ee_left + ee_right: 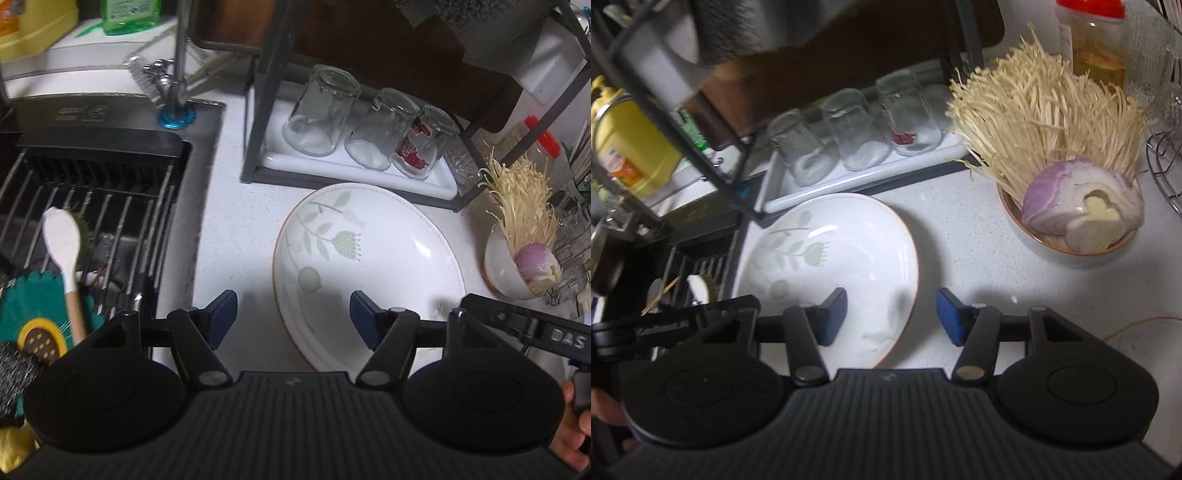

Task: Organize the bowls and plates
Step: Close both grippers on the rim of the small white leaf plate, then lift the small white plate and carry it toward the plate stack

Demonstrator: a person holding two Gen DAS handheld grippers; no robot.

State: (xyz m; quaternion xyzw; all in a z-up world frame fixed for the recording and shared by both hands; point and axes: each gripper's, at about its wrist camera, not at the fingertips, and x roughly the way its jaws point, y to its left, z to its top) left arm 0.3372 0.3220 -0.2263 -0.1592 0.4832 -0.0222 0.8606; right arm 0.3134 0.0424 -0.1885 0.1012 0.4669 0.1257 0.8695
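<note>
Nearby: three upturned glasses (369, 125) on rack tray; bowl of enoki and onion (1067, 221).
Plate (369, 266): flat on counter, its rim between each gripper's spread fingers.
Left gripper (293, 314): open, empty.
Right gripper (891, 314): open, empty.

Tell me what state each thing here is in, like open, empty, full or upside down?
Left gripper: open, holding nothing.
Right gripper: open, holding nothing, straddling the plate's rim.
Floral plate: empty, flat on the counter.
Three glasses: upside down on the white tray.
Small bowl: full, holding enoki mushrooms and a cut onion.
Red-capped bottle: capped, upright.
</note>
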